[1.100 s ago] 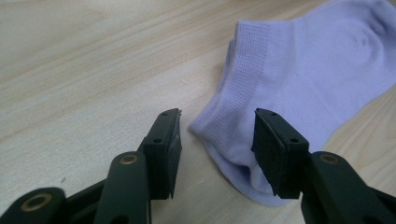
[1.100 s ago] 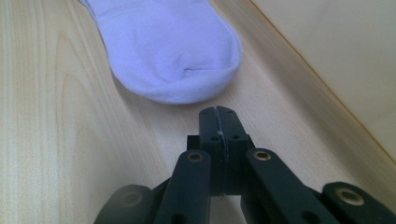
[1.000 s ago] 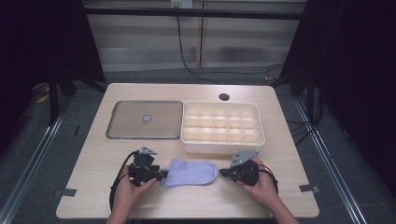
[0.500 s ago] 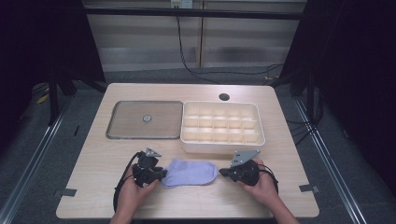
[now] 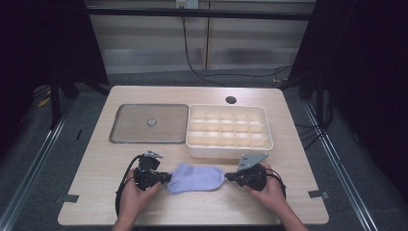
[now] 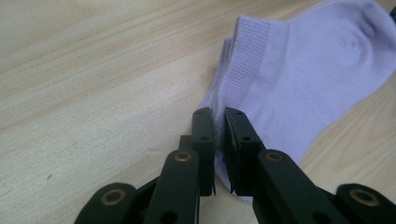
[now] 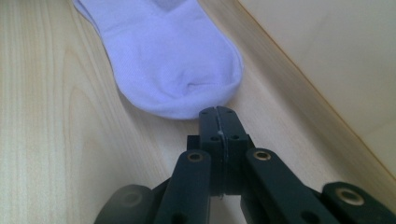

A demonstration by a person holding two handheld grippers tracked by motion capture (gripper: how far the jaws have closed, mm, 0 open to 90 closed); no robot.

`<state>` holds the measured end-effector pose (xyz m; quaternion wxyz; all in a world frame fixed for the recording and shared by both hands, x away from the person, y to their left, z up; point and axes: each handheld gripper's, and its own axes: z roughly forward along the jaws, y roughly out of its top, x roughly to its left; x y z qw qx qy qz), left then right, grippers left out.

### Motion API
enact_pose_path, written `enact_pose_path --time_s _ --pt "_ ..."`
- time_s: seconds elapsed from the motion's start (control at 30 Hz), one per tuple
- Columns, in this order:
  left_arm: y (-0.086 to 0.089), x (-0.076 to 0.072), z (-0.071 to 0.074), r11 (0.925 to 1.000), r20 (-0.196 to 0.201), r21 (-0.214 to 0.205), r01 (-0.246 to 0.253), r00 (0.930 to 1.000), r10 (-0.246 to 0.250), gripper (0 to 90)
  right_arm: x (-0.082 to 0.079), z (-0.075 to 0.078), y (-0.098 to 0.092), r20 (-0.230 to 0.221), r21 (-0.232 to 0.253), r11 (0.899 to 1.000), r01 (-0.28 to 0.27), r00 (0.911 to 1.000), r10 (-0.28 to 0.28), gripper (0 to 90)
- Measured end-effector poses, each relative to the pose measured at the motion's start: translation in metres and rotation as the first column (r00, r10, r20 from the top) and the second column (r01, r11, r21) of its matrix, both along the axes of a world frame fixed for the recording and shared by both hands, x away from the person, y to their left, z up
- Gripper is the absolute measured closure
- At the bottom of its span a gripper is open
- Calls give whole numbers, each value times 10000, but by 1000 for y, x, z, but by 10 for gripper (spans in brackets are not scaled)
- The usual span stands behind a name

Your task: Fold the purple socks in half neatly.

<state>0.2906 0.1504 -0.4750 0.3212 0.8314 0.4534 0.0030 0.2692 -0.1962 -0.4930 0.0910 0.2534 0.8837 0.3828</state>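
My left tongs (image 6: 218,116) have just been closing and are now pinching the cuff edge of the lilac sock (image 5: 197,178). My right tongs (image 7: 217,113) are sitting fully closed at the toe end; whether they're gripping fabric, can't tell. The sock is lying flat on the wooden surface (image 5: 288,202) between both tongs, just in front of the white divided tray (image 5: 267,142).

Soft knit against pale matt wood

I see the lilac sock (image 6: 299,70) as fine knitted cloth, ribbed at the cuff, lying on a tabletop (image 6: 93,84) of light wood grain with a matt finish; my left claw (image 6: 219,135) and right claw (image 7: 218,126) look like matt black plastic with brassy rivets.
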Motion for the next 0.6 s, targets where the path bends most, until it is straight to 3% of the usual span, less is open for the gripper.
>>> enact_pose_path --time_s 0.6 --pt "0 -1 17 9965 -35 -690 481 9988 -484 829 2 0 10 -20 -131 9999 -1 10000 0 900"
